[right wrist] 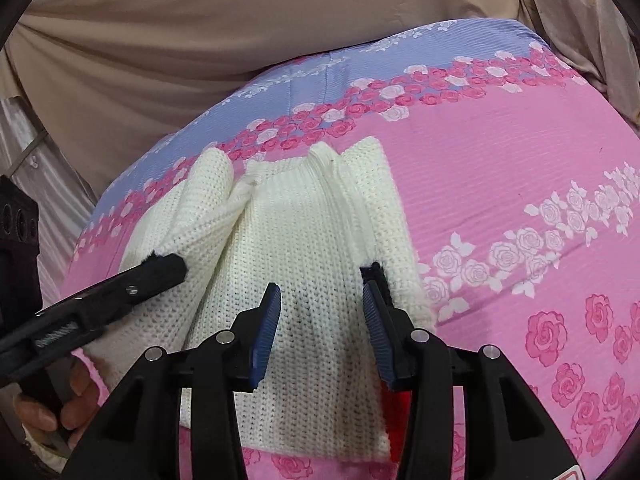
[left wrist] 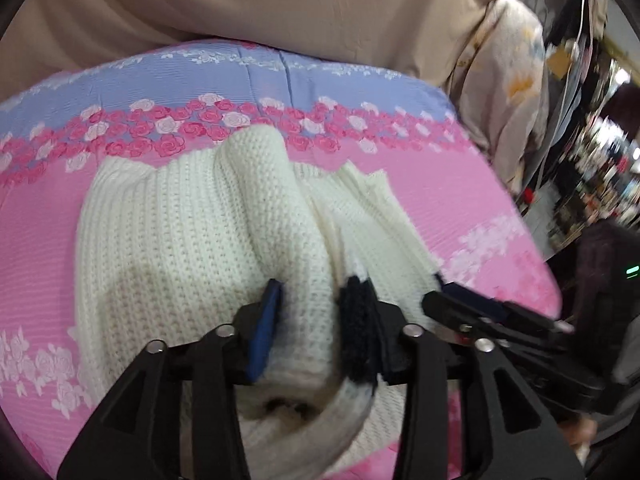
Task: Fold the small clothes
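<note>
Pink floral bedspread (right wrist: 500, 168) bears a white sweater (right wrist: 304, 240); both hand-held grippers released, a hand (right wrist: 52, 408) only in right view.

No readable text from either of my wrist views.

I can make out no words, labels, brand marks or numbers. A small green lit mark (left wrist: 633, 270) glows on a dark device at the right edge of my left view, too blurred to read. A red-outlined white patch (right wrist: 570, 474) sits at the bottom edge of my right view, cut off.
</note>
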